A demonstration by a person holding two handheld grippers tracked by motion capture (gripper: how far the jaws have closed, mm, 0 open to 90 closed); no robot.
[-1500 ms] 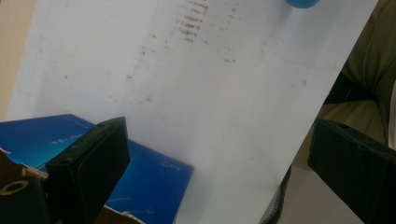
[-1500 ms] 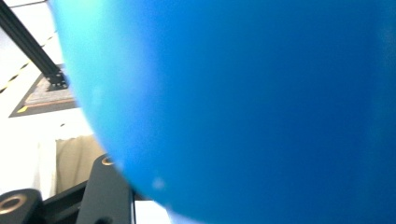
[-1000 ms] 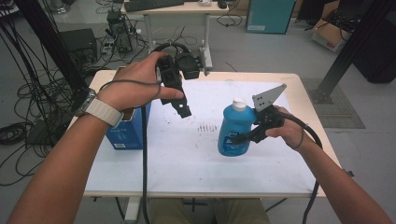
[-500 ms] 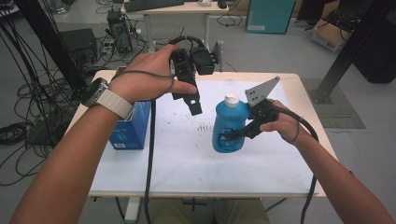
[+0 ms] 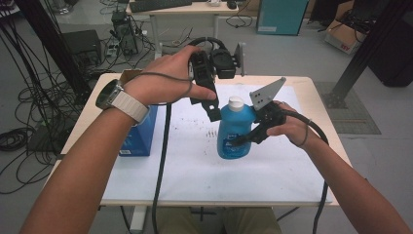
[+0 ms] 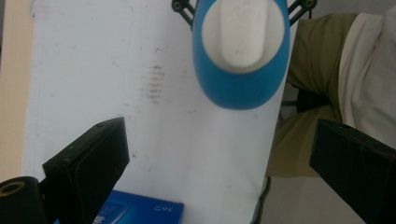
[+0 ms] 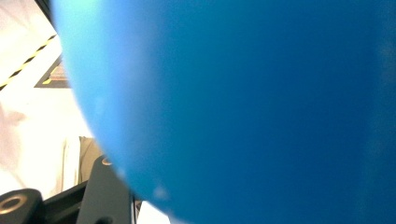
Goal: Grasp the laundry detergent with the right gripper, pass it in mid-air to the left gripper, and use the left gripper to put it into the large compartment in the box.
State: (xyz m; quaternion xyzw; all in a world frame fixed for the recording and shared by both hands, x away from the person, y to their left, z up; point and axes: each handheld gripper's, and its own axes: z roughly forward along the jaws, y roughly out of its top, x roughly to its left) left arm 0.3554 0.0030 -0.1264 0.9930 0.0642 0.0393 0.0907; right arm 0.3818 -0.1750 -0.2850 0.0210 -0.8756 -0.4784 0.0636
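A blue bottle (image 5: 235, 132) with a white cap (image 5: 235, 103) stands upright over the white mat (image 5: 195, 165), and my right gripper (image 5: 243, 139) is shut on its body from the right. In the right gripper view the bottle (image 7: 233, 107) is pressed close against the camera. My left gripper (image 5: 214, 111) hovers just left of the cap, pointing down, its jaws wide open with nothing between them. In the left gripper view I look down on the bottle (image 6: 240, 74) and its cap (image 6: 243, 32), which lie beyond my left gripper (image 6: 219, 135).
A blue box (image 5: 139, 134) stands on the table's left side and shows as a blue box (image 6: 135, 210) at the bottom of the left gripper view. Both grippers' cables hang over the table's near edge. The person's legs are under that edge. Desks and cables crowd the floor behind.
My left gripper has moved right, from left of the bottle to close beside its cap. The right gripper has carried the bottle slightly left and up.
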